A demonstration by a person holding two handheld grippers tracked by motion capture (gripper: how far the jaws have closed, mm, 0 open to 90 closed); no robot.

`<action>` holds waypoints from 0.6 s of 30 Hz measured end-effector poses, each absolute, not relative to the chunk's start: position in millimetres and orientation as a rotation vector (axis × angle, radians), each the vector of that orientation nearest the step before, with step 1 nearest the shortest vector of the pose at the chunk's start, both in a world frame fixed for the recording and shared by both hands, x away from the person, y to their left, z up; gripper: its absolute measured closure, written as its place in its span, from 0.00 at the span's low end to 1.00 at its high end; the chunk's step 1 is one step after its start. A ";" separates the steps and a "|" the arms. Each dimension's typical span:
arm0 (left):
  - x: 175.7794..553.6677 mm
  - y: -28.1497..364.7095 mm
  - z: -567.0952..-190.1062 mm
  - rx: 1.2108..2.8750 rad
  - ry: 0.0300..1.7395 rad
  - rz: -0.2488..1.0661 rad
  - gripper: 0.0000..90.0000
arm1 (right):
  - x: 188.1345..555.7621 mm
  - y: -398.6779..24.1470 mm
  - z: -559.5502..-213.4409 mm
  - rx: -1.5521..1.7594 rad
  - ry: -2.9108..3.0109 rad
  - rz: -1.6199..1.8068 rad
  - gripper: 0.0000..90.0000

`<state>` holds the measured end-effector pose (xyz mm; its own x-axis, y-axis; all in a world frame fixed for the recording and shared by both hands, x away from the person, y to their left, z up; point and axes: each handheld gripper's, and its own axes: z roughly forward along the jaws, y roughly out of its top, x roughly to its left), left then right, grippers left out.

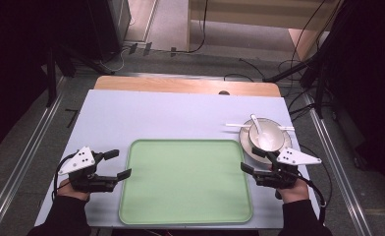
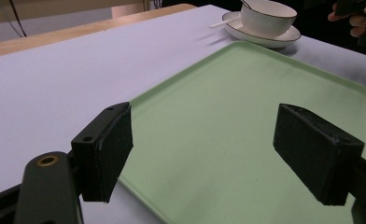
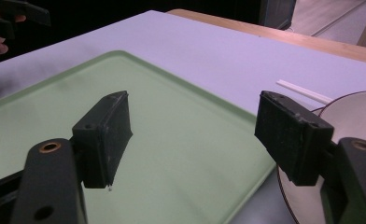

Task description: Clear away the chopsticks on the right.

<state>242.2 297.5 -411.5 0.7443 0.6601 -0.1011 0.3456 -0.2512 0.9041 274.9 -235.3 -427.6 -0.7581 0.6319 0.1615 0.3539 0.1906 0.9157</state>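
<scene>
A pale green tray [image 1: 185, 196] lies at the table's near middle with nothing on it. My left gripper [image 1: 119, 163] is open at the tray's left rim, its jaws wide apart and nothing between them. My right gripper [image 1: 252, 160] is open at the tray's right rim, also holding nothing. In the left gripper view the left gripper [image 2: 202, 154] straddles the tray's [image 2: 228, 84] near corner. In the right gripper view the right gripper [image 3: 195, 135] spans the tray's [image 3: 55, 102] edge and a plate's [image 3: 354, 112] rim.
A white bowl [image 1: 266, 140] with a spoon [image 1: 256, 123] in it stands on a plate [image 1: 244, 142] just beyond my right gripper. White chopsticks [image 1: 234, 126] rest across the plate's far side. The tabletop [image 1: 156, 115] beyond the tray is bare; its wooden far edge [image 1: 180, 86] shows.
</scene>
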 end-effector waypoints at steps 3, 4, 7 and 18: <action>242.0 298.0 -411.3 1.863 0.775 0.364 0.22 | 274.9 -235.2 -427.5 0.949 2.219 1.593 0.31; 241.9 298.3 -411.1 1.862 0.778 0.365 0.22 | 274.9 -235.2 -427.5 0.949 2.219 1.593 0.31; 241.8 298.4 -411.1 1.861 0.778 0.363 0.22 | 275.0 -235.6 -427.4 0.954 2.221 1.596 0.31; 242.0 298.4 -410.7 1.868 0.782 0.355 0.22 | 273.2 -233.2 -423.5 0.930 2.231 1.604 0.29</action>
<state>242.0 298.4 -410.7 0.7444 0.6591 -0.1067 0.3539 -0.2539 0.9002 273.2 -233.2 -423.5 -0.7686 0.6178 0.1664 0.3545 0.1947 0.9145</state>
